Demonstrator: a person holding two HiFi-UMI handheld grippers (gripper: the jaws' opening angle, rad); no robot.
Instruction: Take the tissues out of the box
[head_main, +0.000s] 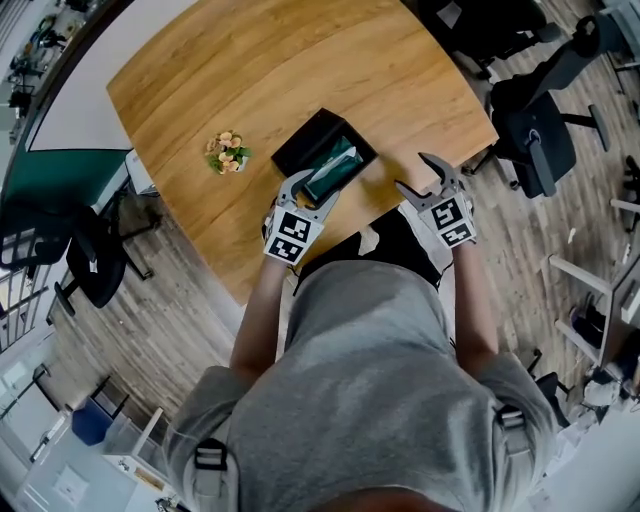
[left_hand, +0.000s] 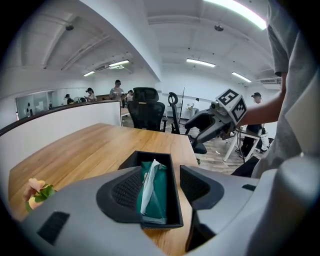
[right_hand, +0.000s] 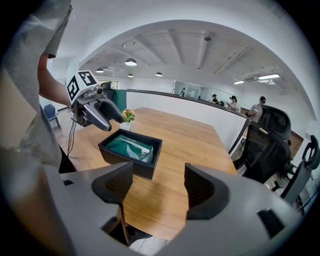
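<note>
A black open box sits on the wooden table, and a green tissue pack lies inside it. In the left gripper view a white tissue sticks up from the pack. My left gripper is open and hovers just above the box's near end, with the pack showing between its jaws and nothing held. The right gripper view shows the left gripper raised over the box. My right gripper is open and empty over the table's near edge, to the right of the box.
A small bunch of flowers stands on the table left of the box. Black office chairs stand on the floor at the right and the left. A low white partition runs along the table's far side.
</note>
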